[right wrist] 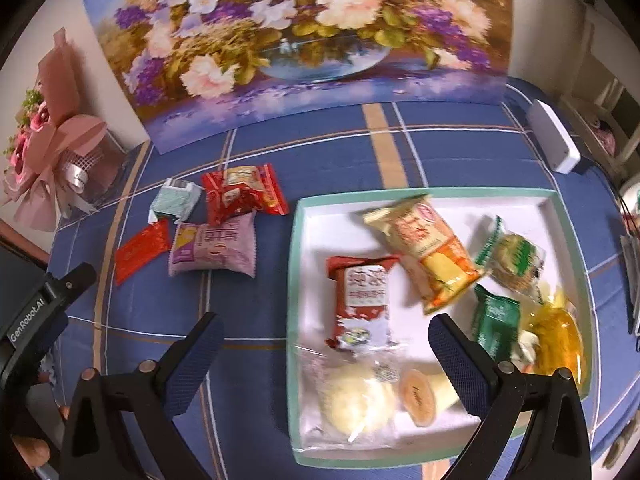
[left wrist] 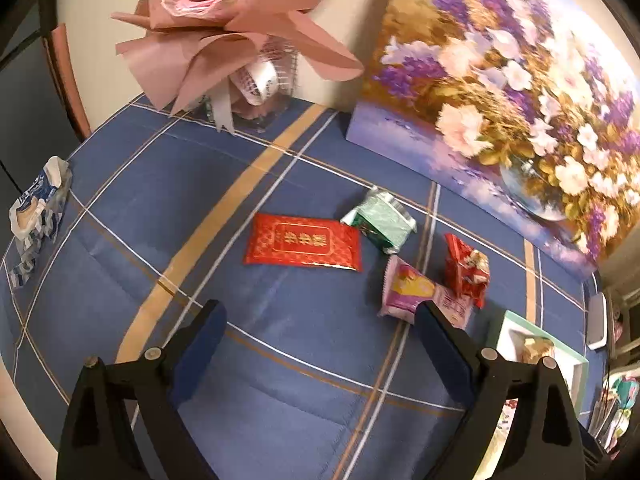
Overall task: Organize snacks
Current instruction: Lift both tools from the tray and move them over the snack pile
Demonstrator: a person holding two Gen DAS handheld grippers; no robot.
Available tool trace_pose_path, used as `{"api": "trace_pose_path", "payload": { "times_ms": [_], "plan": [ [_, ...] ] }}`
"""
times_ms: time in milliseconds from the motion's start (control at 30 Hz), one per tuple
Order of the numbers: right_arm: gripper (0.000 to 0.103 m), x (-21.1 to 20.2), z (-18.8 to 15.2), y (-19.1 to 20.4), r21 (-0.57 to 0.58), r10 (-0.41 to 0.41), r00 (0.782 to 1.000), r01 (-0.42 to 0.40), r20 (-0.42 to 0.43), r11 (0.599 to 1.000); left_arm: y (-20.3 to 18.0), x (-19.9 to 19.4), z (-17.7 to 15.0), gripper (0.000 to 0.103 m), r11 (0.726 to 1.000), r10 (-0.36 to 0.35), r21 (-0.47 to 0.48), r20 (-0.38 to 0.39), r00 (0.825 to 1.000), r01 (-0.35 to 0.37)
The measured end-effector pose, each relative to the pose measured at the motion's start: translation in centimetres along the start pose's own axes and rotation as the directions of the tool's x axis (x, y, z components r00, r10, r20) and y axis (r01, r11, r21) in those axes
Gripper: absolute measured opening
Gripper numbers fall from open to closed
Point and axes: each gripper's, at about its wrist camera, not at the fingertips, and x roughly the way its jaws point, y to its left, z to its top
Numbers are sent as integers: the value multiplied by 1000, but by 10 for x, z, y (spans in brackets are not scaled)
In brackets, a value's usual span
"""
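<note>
A white tray with a mint rim (right wrist: 298, 240) holds several snack packets, among them an orange-yellow one (right wrist: 428, 248) and a dark red one (right wrist: 362, 300). Loose on the blue plaid cloth to its left lie a purple packet (right wrist: 214, 248), a red packet (right wrist: 240, 194), a mint-green packet (right wrist: 176, 200) and a flat red packet (right wrist: 140, 250). These also show in the left wrist view: flat red (left wrist: 304, 245), mint-green (left wrist: 380, 220), purple (left wrist: 416, 292), red (left wrist: 466, 266). My left gripper (left wrist: 320, 340) is open and empty, near the purple packet. My right gripper (right wrist: 324, 344) is open and empty above the tray's left edge.
A flower painting (right wrist: 304, 40) leans on the wall behind. A pink bouquet (left wrist: 224, 40) stands at the back left. A crumpled blue-white wrapper (left wrist: 36, 216) lies at the far left. A white device (right wrist: 554, 142) lies at the back right. The left gripper's body (right wrist: 36, 320) shows low left.
</note>
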Motion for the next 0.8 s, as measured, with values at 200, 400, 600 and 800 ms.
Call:
{"api": "trace_pose_path", "payload": {
  "times_ms": [200,400,600,800],
  "plan": [
    [103,10,4,17,-27,19,1000,-19,-14,999,18,19,5,95,999,3,-38,-68,998,-5],
    [103,23,14,34,-59,44,999,-45,-28,997,33,35,16,95,999,-13,-48,-96,995,8],
    [103,44,28,51,-83,79,995,-84,-61,993,40,59,34,95,998,-61,5,-142,988,62],
    [103,61,45,68,-107,98,992,-107,-84,988,38,81,56,95,996,-57,56,-167,984,67]
  ]
}}
